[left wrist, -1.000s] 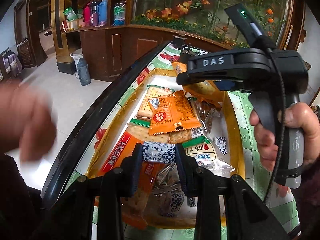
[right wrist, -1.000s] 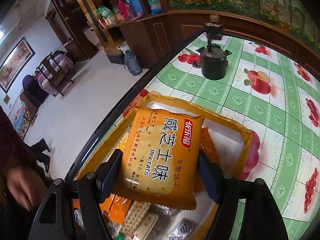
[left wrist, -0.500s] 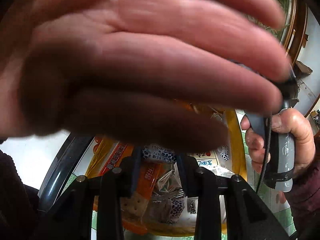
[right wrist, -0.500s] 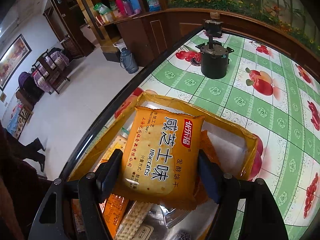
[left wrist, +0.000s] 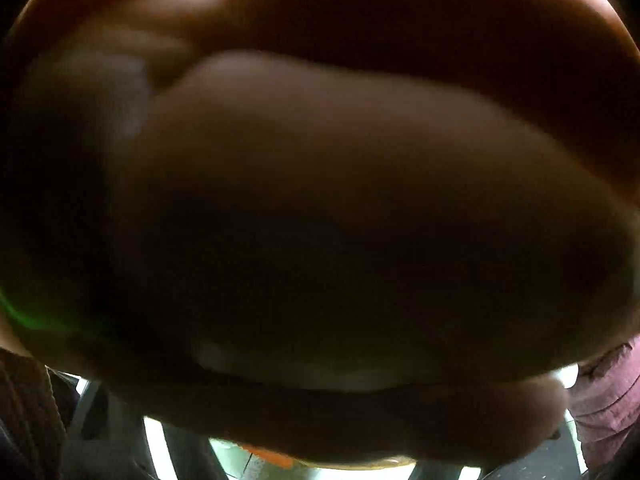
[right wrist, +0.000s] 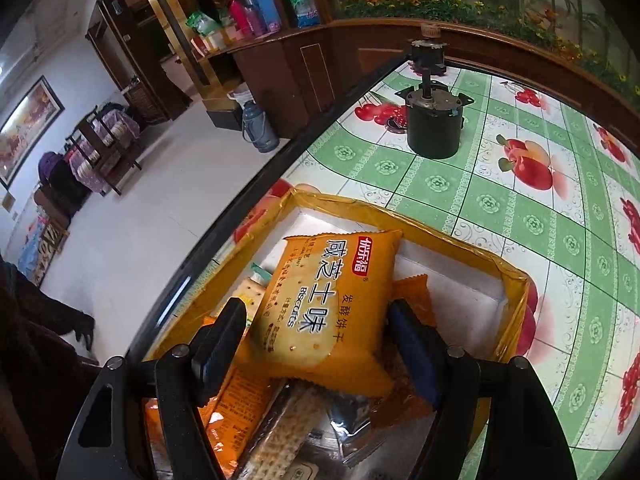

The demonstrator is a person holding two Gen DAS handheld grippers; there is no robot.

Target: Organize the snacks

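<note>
A hand held close over the lens fills almost the whole left wrist view, so my left gripper and whatever lies between its fingers are hidden; its jaws are opening. In the right wrist view my right gripper is shut on a yellow biscuit pack, gripped by its two sides and tilted slightly. The pack hangs over a yellow-rimmed snack box. Under it lie orange packets and a clear cracker pack.
The box sits near the black table edge on a green checked cloth with fruit prints. A dark metal motor stands beyond the box. A reddish sleeve shows at the lower right of the left wrist view.
A hand swept in from the left and now blocks the left wrist view, hiding the small packet seen earlier between the left fingers. The right gripper's biscuit pack has tilted slightly.
</note>
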